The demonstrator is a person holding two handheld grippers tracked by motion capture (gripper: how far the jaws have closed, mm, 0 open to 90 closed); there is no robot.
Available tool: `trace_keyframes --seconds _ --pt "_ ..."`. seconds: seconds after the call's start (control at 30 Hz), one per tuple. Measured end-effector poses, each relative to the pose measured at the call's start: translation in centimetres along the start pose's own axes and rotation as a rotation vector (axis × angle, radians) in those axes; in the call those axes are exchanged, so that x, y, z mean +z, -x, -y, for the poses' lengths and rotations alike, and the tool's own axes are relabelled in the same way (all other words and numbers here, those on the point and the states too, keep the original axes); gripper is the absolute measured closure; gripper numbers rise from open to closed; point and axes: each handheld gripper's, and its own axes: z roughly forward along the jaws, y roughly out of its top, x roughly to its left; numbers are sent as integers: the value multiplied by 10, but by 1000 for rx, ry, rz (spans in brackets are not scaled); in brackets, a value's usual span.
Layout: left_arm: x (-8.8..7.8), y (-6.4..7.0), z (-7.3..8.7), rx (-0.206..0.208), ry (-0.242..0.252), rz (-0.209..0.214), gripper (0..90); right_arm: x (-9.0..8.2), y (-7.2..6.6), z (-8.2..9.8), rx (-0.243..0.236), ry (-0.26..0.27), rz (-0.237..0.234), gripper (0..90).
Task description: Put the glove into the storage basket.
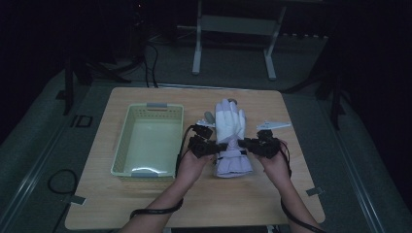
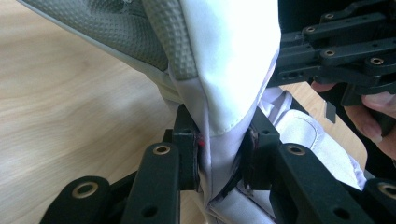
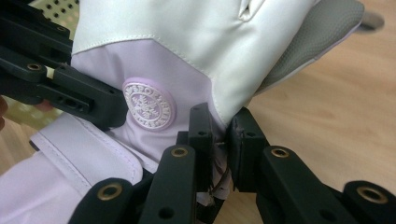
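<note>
A white and lilac padded glove (image 1: 231, 127) lies on the wooden table (image 1: 145, 204), its fingers pointing away from me and its cuff near my hands. My left gripper (image 1: 216, 147) is shut on the glove's left edge at the wrist. In the left gripper view the fabric (image 2: 224, 56) is pinched between the pads of that gripper (image 2: 222, 135). My right gripper (image 1: 243, 144) is shut on the opposite edge. The right gripper view has its pads (image 3: 219, 126) clamped on the lilac fabric beside a round snowflake badge (image 3: 149, 106). The grey grip palm (image 3: 303, 42) faces down.
A pale green plastic basket (image 1: 127, 119) stands with nothing in it just left of the glove. Bare wood lies in front of my hands and to the right. Cables trail from both grippers off the near edge. A metal stand (image 1: 233, 29) stands on the floor beyond the table.
</note>
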Motion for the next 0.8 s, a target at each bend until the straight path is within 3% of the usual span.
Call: trace_keyframes --seconds 0.37,0.53,0.8 --pt "-52 -7 -10 20 25 -29 719 3 -30 -37 -36 25 -52 807" --pt "-75 -18 -13 21 42 -46 718 11 -49 -54 -70 42 -39 807" --pt "-111 -39 -11 14 57 -60 718 30 -73 -80 -86 50 -87 807"
